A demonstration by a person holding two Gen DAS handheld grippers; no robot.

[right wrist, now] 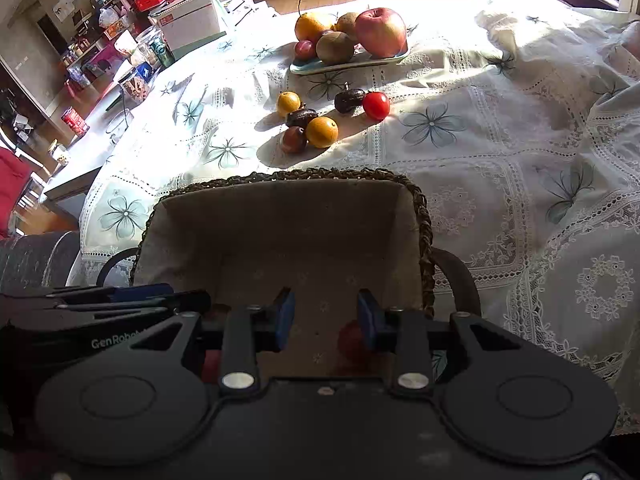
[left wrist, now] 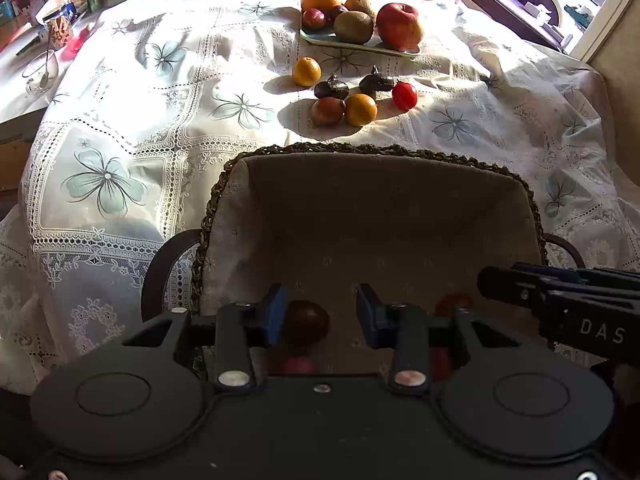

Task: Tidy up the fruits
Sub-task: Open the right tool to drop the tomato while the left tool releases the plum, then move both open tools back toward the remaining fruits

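Note:
A woven basket [left wrist: 360, 149] [right wrist: 280, 176] with a cloth liner stands at the near table edge. My left gripper [left wrist: 322, 314] hangs open over its near end, and a dark red plum [left wrist: 306, 322] lies in the basket by the left finger, not clamped. My right gripper [right wrist: 326, 320] is also open over the basket, with a red fruit [right wrist: 350, 340] lying below its right finger. Beyond the basket, loose on the cloth, are two oranges [left wrist: 361, 109] [right wrist: 322, 132], two dark avocados [left wrist: 331, 89], a red tomato [left wrist: 404, 96] [right wrist: 376, 106] and a reddish-brown fruit [left wrist: 327, 111].
A pale plate [left wrist: 320, 38] [right wrist: 348, 65] at the back holds an apple [left wrist: 400, 26], a pear, kiwis and plums. Jars, boxes and a glass cup [left wrist: 40, 72] crowd the far left. The lace tablecloth [right wrist: 520, 152] drapes over the table edges.

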